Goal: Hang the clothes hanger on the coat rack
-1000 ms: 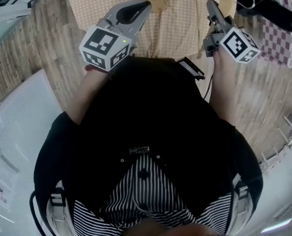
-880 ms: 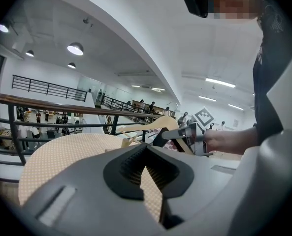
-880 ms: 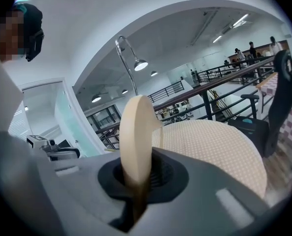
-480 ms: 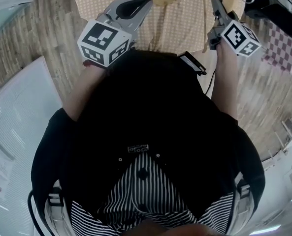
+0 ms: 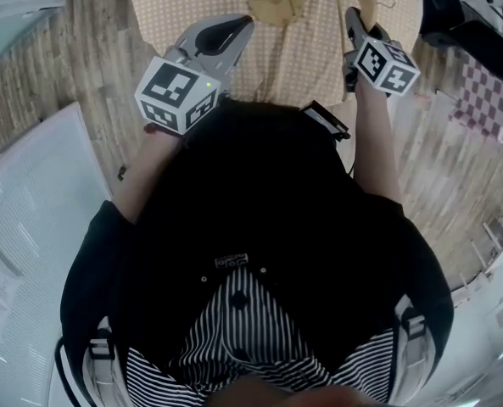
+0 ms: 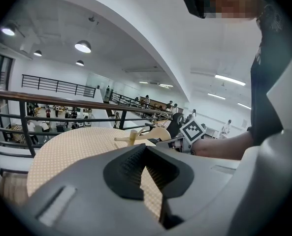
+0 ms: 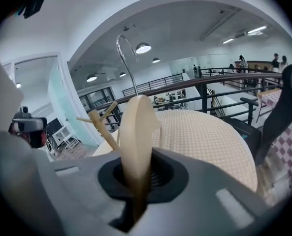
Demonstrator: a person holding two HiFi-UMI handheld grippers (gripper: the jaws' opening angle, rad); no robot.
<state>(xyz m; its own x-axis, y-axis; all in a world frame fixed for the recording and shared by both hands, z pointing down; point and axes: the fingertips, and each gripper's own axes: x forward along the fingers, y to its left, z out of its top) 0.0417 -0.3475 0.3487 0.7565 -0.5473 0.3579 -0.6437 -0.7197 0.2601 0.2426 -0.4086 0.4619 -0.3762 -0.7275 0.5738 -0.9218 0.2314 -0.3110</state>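
Right tool [image 7: 138, 173] was clamped on the wooden hanger [image 7: 136, 132], metal hook upward. Coat rack [image 7: 102, 124] stood on the dotted surface [image 7: 205, 136], beyond and left of the hanger, apart. Left tool [image 6: 148, 168] stood parted, empty.

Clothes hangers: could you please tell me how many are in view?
1. The wooden hanger is held in the right gripper's jaws, near the coat rack; others may be hidden below the person.
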